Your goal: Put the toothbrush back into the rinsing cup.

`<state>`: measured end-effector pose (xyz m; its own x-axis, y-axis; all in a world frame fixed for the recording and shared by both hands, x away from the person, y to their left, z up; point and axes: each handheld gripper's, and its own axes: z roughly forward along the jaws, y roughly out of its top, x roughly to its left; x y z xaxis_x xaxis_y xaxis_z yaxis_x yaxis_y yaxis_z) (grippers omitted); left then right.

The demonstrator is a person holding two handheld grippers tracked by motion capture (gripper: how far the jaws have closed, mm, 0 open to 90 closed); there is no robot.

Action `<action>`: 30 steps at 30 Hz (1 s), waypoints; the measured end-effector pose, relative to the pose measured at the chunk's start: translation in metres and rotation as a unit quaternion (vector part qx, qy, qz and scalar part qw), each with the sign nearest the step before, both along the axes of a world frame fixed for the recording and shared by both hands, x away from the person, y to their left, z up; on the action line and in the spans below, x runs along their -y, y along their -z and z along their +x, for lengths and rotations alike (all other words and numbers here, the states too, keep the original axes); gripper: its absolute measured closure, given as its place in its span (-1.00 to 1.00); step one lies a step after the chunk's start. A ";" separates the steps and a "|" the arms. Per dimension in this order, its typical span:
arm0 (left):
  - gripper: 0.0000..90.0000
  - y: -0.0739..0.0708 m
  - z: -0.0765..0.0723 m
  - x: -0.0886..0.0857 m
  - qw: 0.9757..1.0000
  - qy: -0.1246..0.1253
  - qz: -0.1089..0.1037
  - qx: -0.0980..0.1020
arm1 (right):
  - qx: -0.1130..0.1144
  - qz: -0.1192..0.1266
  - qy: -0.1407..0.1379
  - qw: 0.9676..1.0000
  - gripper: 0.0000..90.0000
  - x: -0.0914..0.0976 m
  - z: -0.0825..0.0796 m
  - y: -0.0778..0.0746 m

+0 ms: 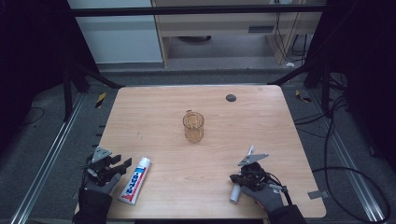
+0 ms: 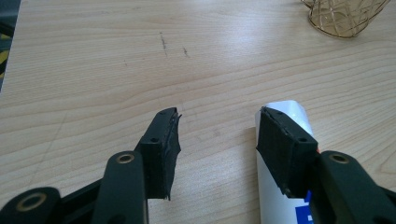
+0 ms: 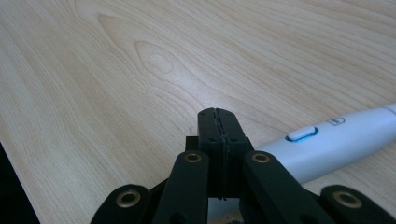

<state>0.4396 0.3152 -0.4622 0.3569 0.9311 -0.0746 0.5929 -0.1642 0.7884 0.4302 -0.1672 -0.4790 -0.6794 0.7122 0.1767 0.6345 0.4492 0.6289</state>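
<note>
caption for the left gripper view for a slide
Open left gripper over the wooden table, toothpaste tube under one jaw.

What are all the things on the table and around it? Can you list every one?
cup: one, clear amber with gold lines, middle of the table.
toothpaste tube: one, white with blue and red print, near left edge, lying flat beside the left gripper.
electric toothbrush: one, white with a blue-lit button, near right, lying partly under the right gripper.
round cap: one, dark grey, far right part of the tabletop.
table: one, light wood.
cabinet: one, pale wood, behind the table.
cables: several, black, on the floor at right.
left gripper: one, black, jaws open, in a gloved hand.
right gripper: one, black, jaws shut, in a gloved hand.
</note>
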 end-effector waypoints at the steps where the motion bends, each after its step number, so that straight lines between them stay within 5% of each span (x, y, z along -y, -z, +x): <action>1: 0.06 0.000 0.000 0.000 1.000 0.000 0.000 0.000 | 0.013 -0.001 -0.003 1.000 1.00 0.002 0.001 0.000; 5: 0.05 0.000 0.000 0.000 1.000 0.001 0.000 0.000 | 0.034 0.011 0.015 0.999 1.00 0.010 0.004 -0.007; 9: 0.06 0.000 0.000 0.000 1.000 0.001 0.000 -0.001 | 0.076 -0.002 0.041 0.996 1.00 0.030 0.010 -0.012; 11: 0.06 0.000 0.000 0.000 1.000 0.001 0.001 -0.001 | 0.077 -0.004 0.057 0.995 1.00 0.035 0.011 -0.013; 12: 0.06 0.000 0.000 0.000 1.000 0.001 0.000 -0.001 | 0.072 -0.010 0.089 0.993 1.00 0.044 0.013 -0.014; 16: 0.06 0.001 0.000 0.001 1.000 0.001 0.001 -0.001 | 0.060 -0.022 0.110 0.992 1.00 0.053 0.018 -0.007; 30: 0.06 0.001 0.001 0.001 1.000 0.002 0.004 -0.003 | 0.048 -0.027 0.096 0.994 1.00 0.040 0.039 0.006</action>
